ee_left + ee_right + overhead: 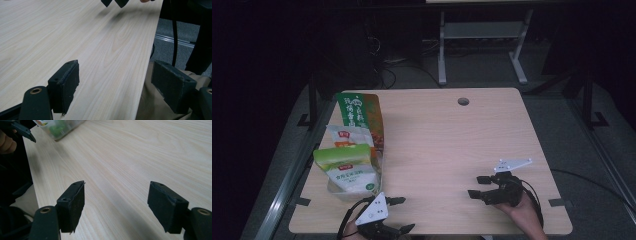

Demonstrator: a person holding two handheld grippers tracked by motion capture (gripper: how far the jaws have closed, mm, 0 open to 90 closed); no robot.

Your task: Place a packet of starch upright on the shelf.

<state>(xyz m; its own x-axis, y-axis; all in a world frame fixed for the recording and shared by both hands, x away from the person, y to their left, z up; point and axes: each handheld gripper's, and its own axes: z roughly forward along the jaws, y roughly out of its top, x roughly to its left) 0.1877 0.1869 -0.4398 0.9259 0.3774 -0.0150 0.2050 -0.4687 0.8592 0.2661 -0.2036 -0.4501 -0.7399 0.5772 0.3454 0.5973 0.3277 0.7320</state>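
My left gripper (404, 214) hovers at the table's front edge near the left, pointing right, with its jaws apart and nothing between them. In the left gripper view the gripper (120, 85) straddles the table's front edge over bare wood. My right gripper (476, 186) is at the front right, held in a hand and pointing left. It stands open and holds nothing. In the right gripper view the gripper (116, 202) has only wood grain between its wide-set pads. The two grippers face each other across the front of the table.
A clear bin (337, 187) at the left edge holds three upright food bags: a green and orange one (360, 114), a white one (348, 135) and a green-topped one (348, 167). The light wooden table (452, 140) has a cable hole (463, 101) near its far edge.
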